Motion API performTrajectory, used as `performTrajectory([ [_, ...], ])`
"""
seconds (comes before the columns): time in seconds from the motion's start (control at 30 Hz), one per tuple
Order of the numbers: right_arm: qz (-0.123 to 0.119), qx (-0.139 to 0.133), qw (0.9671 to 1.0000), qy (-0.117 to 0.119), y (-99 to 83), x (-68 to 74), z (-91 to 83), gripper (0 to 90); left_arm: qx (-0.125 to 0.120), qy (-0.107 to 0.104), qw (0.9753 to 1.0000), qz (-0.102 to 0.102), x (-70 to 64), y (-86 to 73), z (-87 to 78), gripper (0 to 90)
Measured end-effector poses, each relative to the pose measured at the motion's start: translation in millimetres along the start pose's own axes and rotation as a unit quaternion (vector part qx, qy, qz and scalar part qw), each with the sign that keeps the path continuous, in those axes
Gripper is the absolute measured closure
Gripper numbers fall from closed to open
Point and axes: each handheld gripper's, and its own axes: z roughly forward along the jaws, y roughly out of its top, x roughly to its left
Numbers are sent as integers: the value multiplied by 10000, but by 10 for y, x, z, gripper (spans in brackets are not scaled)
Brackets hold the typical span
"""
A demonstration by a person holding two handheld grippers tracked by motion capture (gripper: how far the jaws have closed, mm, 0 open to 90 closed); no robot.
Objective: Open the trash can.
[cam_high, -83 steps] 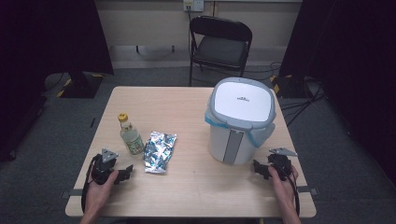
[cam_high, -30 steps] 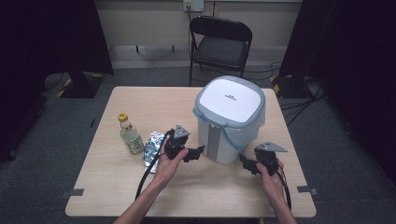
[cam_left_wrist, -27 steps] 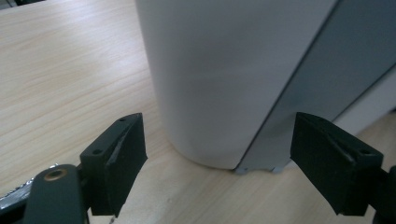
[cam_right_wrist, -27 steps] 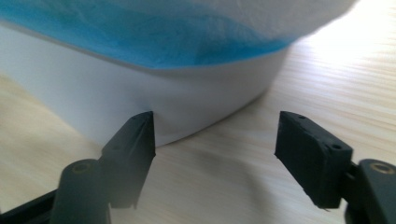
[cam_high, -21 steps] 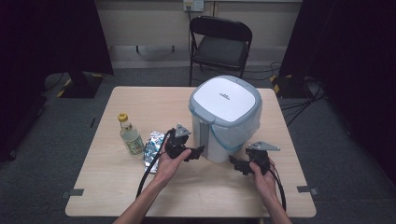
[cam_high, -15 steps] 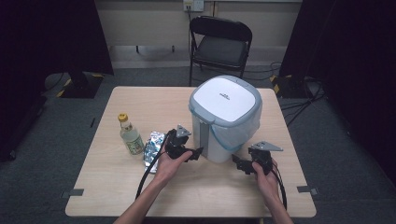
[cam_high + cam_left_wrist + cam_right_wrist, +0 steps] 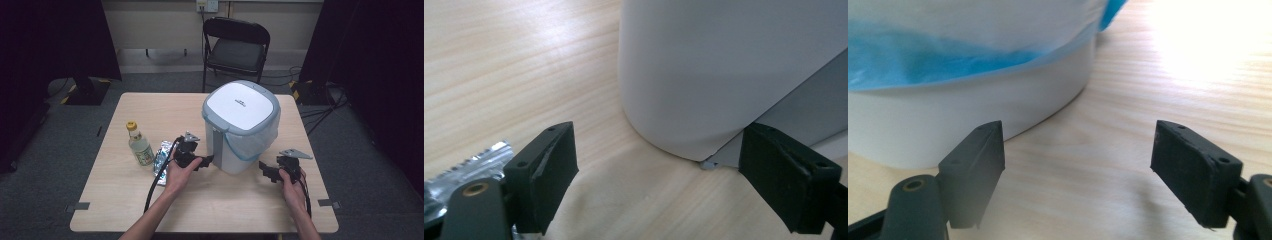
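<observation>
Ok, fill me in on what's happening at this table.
A person works two handheld grippers around a white lidded bin with a blue liner. The left gripper is open at the bin's lower front corner; the right gripper is open beside its base. A small bottle and foil packet sit to the left.

Premises present as a staged recording room, not a home. Black curtains [image 7: 60,35] hang at upper left and right of the frame. Grey carpet [image 7: 45,165] carries tape marks. A lone wooden table [image 7: 150,107] stands centre, a black folding chair [image 7: 235,42] behind it, cables [image 7: 320,100] trailing at upper right.
</observation>
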Motion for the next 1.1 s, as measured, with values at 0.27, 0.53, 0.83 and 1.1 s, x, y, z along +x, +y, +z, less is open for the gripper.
performTrajectory([
  [0.27,-86,-75,9999,-37,104,-89,-1,204,-60,18,9995,-325,150,33,50,150],
  [0.53,-19,-119,9998,-140,271,-259,94,204,-50,218,9990,-388,288,188,71,161],
  [0.83,-311,-41,9981,-521,479,-433,414,216,-124,187,9988,-431,313,189,61,209],
  [1.1,-450,-267,9985,-184,608,-399,553,316,-193,72,9994,-273,279,193,-45,237],
])
